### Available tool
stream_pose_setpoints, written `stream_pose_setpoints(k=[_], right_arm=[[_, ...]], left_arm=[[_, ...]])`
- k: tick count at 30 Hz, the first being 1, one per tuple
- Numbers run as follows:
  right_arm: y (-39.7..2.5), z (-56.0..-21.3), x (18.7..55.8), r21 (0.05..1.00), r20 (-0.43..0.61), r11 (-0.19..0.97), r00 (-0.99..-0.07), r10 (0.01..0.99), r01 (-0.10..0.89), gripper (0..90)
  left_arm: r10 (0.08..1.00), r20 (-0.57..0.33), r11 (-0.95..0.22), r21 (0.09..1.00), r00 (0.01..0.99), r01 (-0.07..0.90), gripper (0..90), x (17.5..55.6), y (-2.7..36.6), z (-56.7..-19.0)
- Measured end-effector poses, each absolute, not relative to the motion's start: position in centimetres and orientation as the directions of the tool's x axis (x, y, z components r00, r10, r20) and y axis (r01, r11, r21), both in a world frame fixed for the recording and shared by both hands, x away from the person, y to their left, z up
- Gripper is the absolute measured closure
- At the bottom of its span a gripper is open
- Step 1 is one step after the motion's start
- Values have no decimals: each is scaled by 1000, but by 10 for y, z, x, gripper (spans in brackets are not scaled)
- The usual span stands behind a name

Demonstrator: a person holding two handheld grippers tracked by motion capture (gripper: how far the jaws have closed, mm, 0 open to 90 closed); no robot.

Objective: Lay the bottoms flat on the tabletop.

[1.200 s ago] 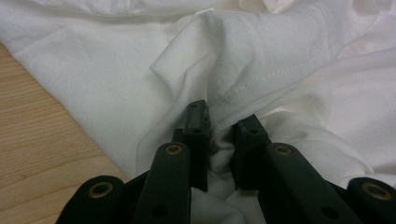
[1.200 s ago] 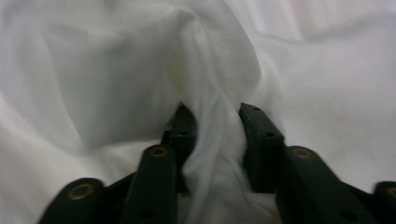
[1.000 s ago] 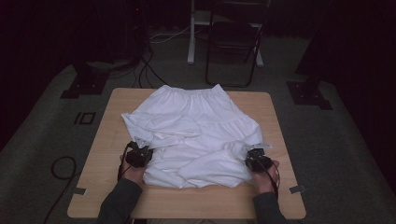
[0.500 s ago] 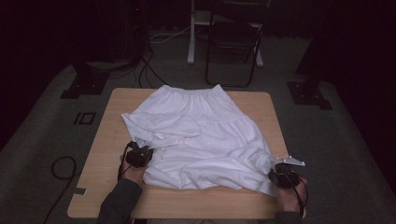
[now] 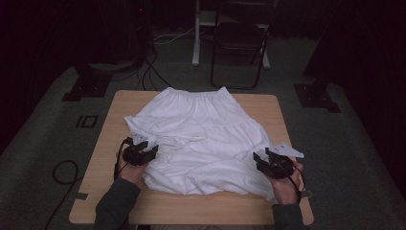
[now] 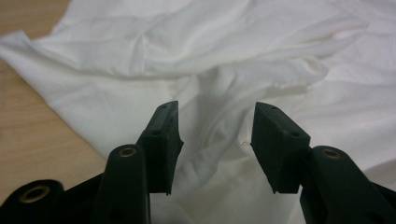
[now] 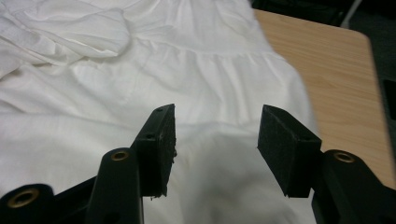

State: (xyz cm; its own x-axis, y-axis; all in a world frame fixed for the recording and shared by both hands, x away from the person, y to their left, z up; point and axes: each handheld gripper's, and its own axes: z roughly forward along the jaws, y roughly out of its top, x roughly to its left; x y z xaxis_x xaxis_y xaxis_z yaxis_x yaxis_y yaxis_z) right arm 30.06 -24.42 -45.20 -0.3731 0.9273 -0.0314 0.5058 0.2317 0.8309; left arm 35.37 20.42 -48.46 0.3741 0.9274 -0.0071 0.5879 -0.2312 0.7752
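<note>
Both forearms enter from 6 o'clock, dark sleeves, roughly parallel. Left hand-held gripper (image 5: 141, 152) sits at about 8 o'clock, jaws spread wide with nothing clamped between them, pointing toward 1 o'clock. Right hand-held gripper (image 5: 274, 162) sits at about 4 o'clock, jaws likewise wide apart and gripping nothing, pointing toward 11 o'clock. Both held low, wrists level.

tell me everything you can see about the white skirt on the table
The white skirt is a thin, soft-looking fabric garment lying spread flat on the wooden table. Its gathered waistband points to the far edge, and a gathered seam crosses it partway down, making tiers. It is wrinkled, with a bunched fold near its left side. The hem lies near the person's edge. The left gripper and right gripper hover with open jaws over its two lower corners, nothing pinched between them.
</note>
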Motion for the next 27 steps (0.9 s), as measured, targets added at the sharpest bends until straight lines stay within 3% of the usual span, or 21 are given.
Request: stream_pose_setpoints(k=[10, 14, 22, 27], right_arm=[[-212, -507, 356, 735, -93, 320, -379, 921, 598, 463], [-215, -532, 366, 691, -63, 299, -357, 932, 658, 468], [-220, -541, 367, 698, -12, 260, -353, 936, 667, 466], [-222, -543, 366, 714, -4, 254, -358, 934, 652, 465]], left_arm=[[892, 49, -319, 774, 450, 547, 440, 380, 167, -478], [864, 74, -372, 761, 498, 532, 416, 395, 142, -483], [807, 134, -480, 715, 575, 508, 377, 422, 91, -505], [829, 165, -490, 675, 534, 552, 341, 441, 79, -521]])
